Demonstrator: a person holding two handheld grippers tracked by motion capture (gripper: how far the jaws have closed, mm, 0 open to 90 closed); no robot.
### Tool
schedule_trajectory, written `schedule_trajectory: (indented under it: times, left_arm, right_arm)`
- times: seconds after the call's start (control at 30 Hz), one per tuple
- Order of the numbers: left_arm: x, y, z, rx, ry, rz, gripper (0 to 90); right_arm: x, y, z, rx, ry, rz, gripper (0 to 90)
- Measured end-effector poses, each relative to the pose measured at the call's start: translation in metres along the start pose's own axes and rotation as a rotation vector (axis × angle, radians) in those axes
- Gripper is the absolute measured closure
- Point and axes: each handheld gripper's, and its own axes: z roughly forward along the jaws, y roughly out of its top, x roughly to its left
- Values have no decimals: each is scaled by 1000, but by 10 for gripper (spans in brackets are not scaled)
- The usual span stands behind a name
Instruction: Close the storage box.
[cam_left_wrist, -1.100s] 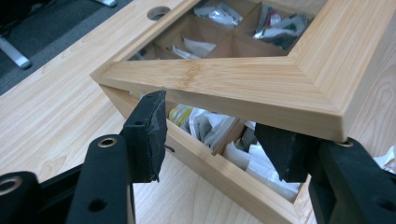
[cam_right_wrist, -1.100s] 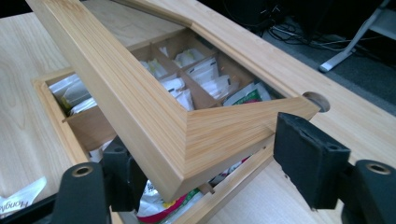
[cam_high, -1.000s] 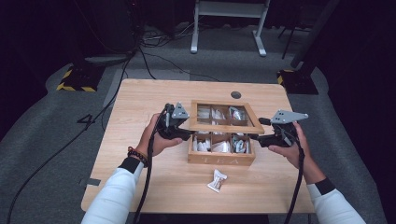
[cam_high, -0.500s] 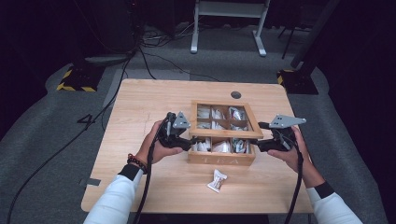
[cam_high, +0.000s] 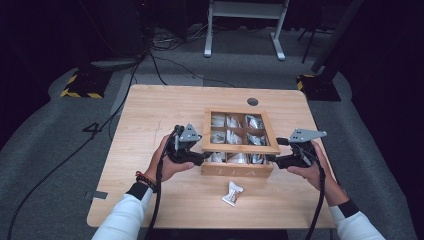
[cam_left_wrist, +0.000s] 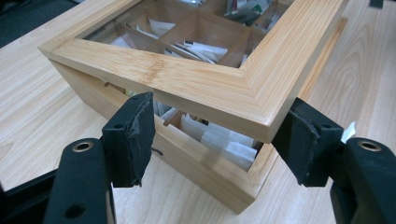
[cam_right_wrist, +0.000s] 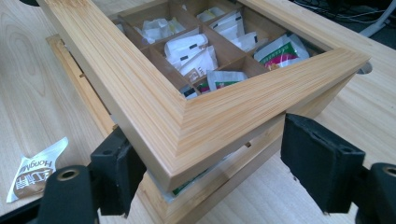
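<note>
Pale wood of the table (cam_high: 150, 120) carries everything, with dark floor and cables beyond it. Nearest the person, a loose tea packet (cam_high: 233, 193) lies just in front of the tea box (cam_high: 237, 170). At the box's front corners sit the left gripper (cam_high: 202, 156) and the right gripper (cam_high: 270, 159), each with its jaws spread wide and straddling a front corner of the framed lid (cam_high: 240, 148), which stands tilted up off the base with a gap showing.

Neither gripper clamps the lid, so it seems to rest loosely on the pads; if one hand rises faster than the other, I judge it could twist or slip and drop shut.

The gripper views reveal the gap and the sachets (cam_right_wrist: 196, 53) beneath; from the high view the far compartments (cam_high: 235, 122) and the table's cable hole (cam_high: 252, 101) appear.
</note>
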Motion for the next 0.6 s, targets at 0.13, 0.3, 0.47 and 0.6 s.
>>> schedule_trajectory:
  times: [0.13, 0.3, 0.47, 0.6]
  left_arm:
    - [-1, -4, 3, 16, -5, 2, 317]
    - [-2, -8, 4, 27, -24, 5, 316]
    - [-3, -11, 5, 26, -26, 4, 315]
    - [-5, -15, 7, 21, -30, -1, 310]
  right_arm:
    - [1, -5, 1, 8, 21, 8, 244]
    - [2, -11, 3, 18, 33, 21, 244]
    - [4, -13, 4, 31, 36, 28, 251]
    - [5, -17, 5, 35, 47, 42, 275]
